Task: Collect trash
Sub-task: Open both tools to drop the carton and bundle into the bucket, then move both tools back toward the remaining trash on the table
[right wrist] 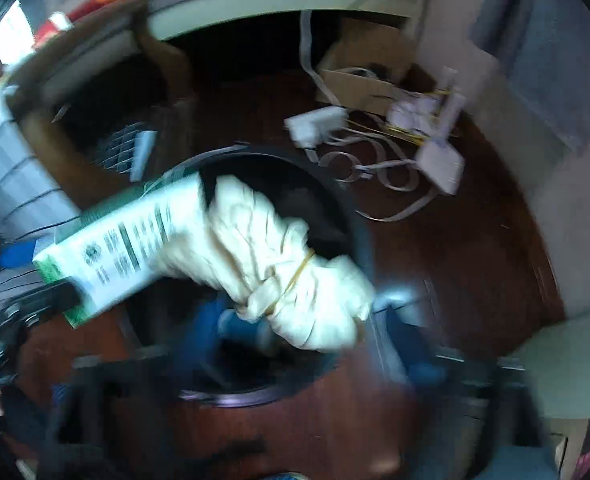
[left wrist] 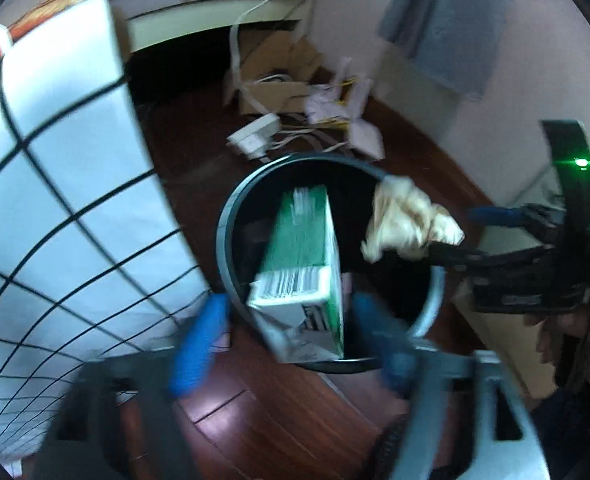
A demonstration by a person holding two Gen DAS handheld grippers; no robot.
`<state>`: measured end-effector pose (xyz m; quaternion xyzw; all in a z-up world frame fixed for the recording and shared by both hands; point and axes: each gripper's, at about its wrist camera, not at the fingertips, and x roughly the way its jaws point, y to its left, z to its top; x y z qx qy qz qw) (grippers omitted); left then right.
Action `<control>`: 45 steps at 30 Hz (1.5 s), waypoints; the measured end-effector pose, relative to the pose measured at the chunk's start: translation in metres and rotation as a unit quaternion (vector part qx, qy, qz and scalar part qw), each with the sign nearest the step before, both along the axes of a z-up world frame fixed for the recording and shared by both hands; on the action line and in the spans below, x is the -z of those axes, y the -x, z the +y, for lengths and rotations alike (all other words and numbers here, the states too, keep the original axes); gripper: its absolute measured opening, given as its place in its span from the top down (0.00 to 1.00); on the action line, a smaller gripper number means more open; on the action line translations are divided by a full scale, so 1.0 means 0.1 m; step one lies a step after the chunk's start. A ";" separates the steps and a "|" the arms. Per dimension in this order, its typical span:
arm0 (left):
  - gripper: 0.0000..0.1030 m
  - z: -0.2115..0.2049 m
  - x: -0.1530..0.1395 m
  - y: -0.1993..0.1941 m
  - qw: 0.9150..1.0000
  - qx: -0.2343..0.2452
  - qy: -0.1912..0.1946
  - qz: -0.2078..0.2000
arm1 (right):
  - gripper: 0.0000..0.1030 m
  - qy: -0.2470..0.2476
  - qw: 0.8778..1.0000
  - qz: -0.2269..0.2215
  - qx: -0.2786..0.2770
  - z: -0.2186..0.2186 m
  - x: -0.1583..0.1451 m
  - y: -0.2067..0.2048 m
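A round black trash bin (left wrist: 231,216) with a grey rim stands on the dark wood floor, also in the right wrist view (right wrist: 359,224). A green and white carton (left wrist: 303,264) hangs over the bin between the spread blue fingers of my left gripper (left wrist: 291,344), not touching either; it also shows in the right wrist view (right wrist: 123,248). My right gripper (right wrist: 315,332) is shut on a crumpled cream bag tied with a rubber band (right wrist: 287,264), held over the bin. The bag also shows in the left wrist view (left wrist: 407,220).
A white checked cloth (left wrist: 55,200) hangs at the left. Behind the bin lie a cardboard box (left wrist: 275,80), a white power strip (left wrist: 255,136), cables and paper scraps (left wrist: 351,116). A wall with grey cloth (left wrist: 447,20) is at the right.
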<state>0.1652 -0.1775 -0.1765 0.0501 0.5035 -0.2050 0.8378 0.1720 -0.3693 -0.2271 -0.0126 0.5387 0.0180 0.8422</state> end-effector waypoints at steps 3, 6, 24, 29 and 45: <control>0.02 0.05 0.03 0.05 1.000 -0.011 -0.019 -0.020 | 0.03 0.007 0.999 0.010 0.034 -0.16 0.05 0.01; 0.00 0.12 0.06 0.07 0.999 -0.023 -0.026 -0.026 | 0.00 0.013 0.999 -0.005 0.043 -0.20 0.01 0.03; 0.00 0.28 -0.30 0.21 0.997 -0.044 -0.018 -0.065 | 0.00 0.020 0.998 -0.054 0.025 0.11 -0.44 0.17; 0.00 0.36 -0.49 0.27 0.995 -0.055 -0.009 -0.083 | 0.00 0.021 0.997 -0.069 0.019 0.22 -0.63 0.26; 0.00 0.73 -0.94 0.50 0.988 -0.088 -0.004 -0.131 | 0.00 0.009 0.993 -0.117 -0.007 0.64 -1.17 0.45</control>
